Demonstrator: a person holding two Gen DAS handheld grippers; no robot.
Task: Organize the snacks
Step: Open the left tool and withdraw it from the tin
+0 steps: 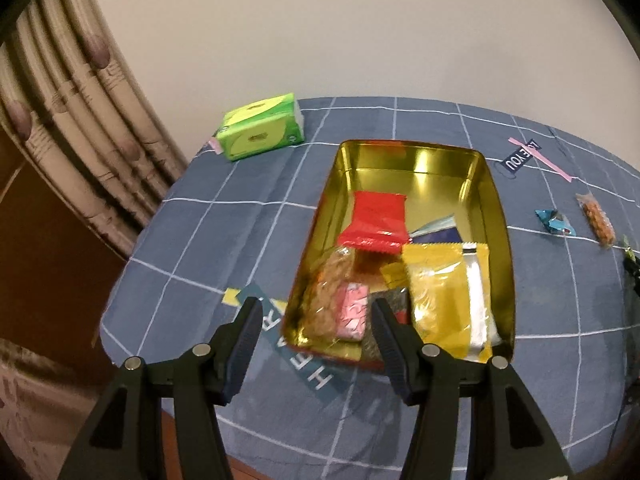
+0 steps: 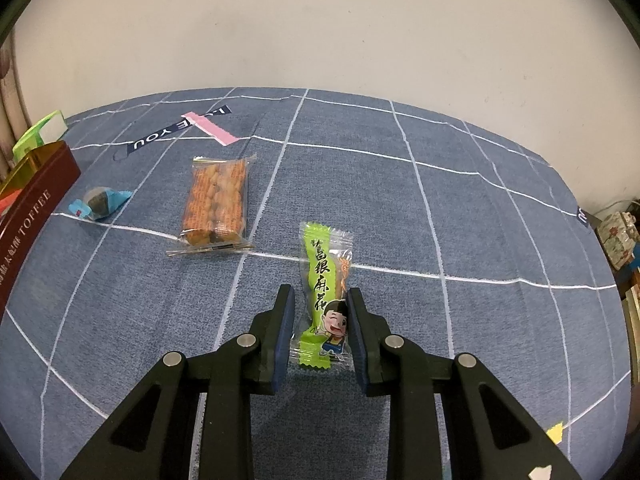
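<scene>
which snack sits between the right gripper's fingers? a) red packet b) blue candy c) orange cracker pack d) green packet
d, the green packet lies on the cloth between the right gripper fingers, while the blue candy and orange cracker pack lie farther off to the left.

Gold tin (image 1: 496, 216) holds several snacks; green packet (image 2: 326, 292), apparently pinched, on cloth.

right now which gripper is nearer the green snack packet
Right. The right gripper has the green snack packet between its fingers; the left gripper hangs open over the near end of the gold tin.
</scene>
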